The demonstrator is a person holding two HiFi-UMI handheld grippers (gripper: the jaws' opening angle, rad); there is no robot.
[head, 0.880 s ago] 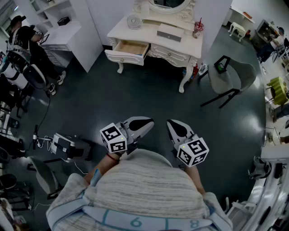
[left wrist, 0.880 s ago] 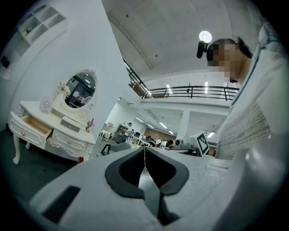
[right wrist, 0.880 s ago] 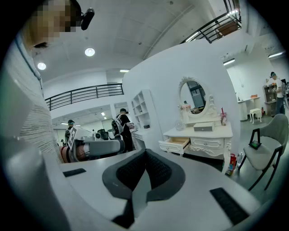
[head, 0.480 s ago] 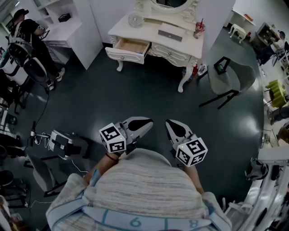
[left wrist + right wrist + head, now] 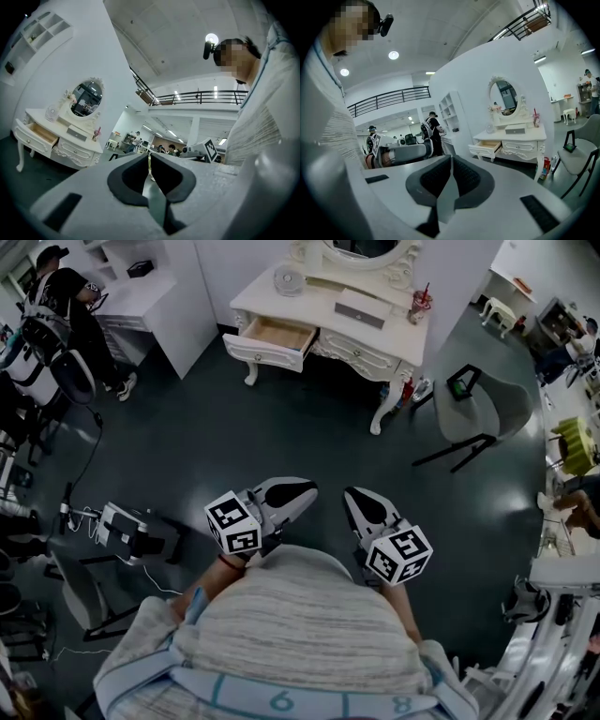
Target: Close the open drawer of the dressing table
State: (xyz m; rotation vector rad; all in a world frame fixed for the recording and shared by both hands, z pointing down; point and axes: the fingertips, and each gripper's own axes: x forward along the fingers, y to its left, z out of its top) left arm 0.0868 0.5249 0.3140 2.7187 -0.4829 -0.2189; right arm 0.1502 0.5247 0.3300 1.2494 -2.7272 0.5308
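The white dressing table (image 5: 323,298) stands far across the dark floor, under an oval mirror. Its left drawer (image 5: 270,337) is pulled out and shows a bare wooden inside. Both grippers are held close to the person's body, well short of the table. My left gripper (image 5: 305,493) is shut with nothing in it, and my right gripper (image 5: 354,500) is likewise shut and empty. The left gripper view has the table (image 5: 63,143) and open drawer (image 5: 41,133) at its left, beyond the closed jaws (image 5: 149,157). In the right gripper view the drawer (image 5: 488,146) lies past the closed jaws (image 5: 451,161).
A grey chair (image 5: 478,404) stands right of the table, with bottles (image 5: 409,388) by the table leg. On the tabletop are a cup with a straw (image 5: 419,306), a grey box (image 5: 361,310) and a round dish (image 5: 288,280). A white shelf unit (image 5: 155,296), a person (image 5: 56,310) and floor equipment (image 5: 127,531) are at left.
The head view has shifted a little, so the table and the person at left sit slightly higher. Both grippers stay shut in front of the body.
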